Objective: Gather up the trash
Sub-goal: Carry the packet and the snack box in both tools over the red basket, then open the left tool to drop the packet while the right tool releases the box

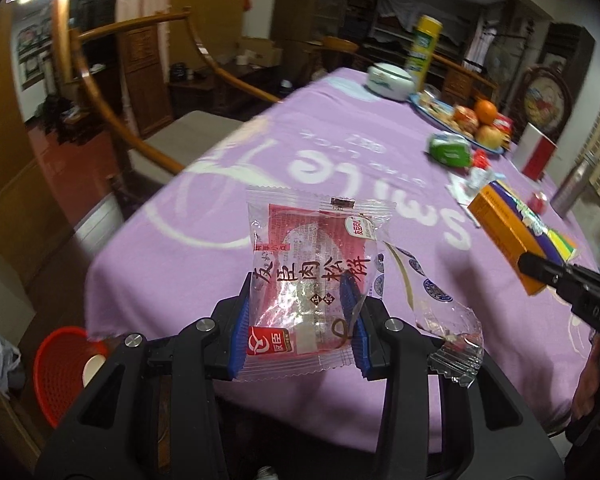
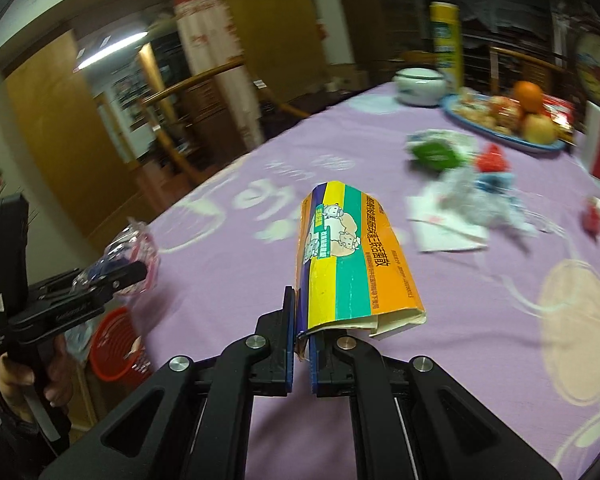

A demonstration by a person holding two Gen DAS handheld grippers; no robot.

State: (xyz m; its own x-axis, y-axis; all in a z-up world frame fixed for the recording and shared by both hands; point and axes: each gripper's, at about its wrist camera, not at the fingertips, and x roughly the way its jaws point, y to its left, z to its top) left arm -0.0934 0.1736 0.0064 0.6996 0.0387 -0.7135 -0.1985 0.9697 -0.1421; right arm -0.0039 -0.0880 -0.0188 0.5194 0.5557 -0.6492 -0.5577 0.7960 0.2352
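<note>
My left gripper (image 1: 300,300) is shut on a red and clear snack wrapper (image 1: 312,276), with a second clear wrapper (image 1: 440,312) hanging at its right. Both hang above the near edge of the purple tablecloth (image 1: 220,264). My right gripper (image 2: 300,320) is shut on the flap of an orange, green and yellow carton (image 2: 352,256), held over the cloth. The carton (image 1: 512,232) and the right gripper's fingertip (image 1: 536,268) show at the right of the left wrist view. The left gripper (image 2: 120,276) with its wrappers appears at the left of the right wrist view.
A red mesh bin (image 1: 64,368) stands on the floor below the table's corner, also visible as the bin (image 2: 112,344). More litter lies further up the cloth: a green packet (image 2: 436,152), crumpled wrappers (image 2: 480,196), white paper (image 2: 444,224). A blue fruit plate (image 2: 500,132), white jar (image 2: 420,84) and yellow can (image 2: 446,36) stand behind.
</note>
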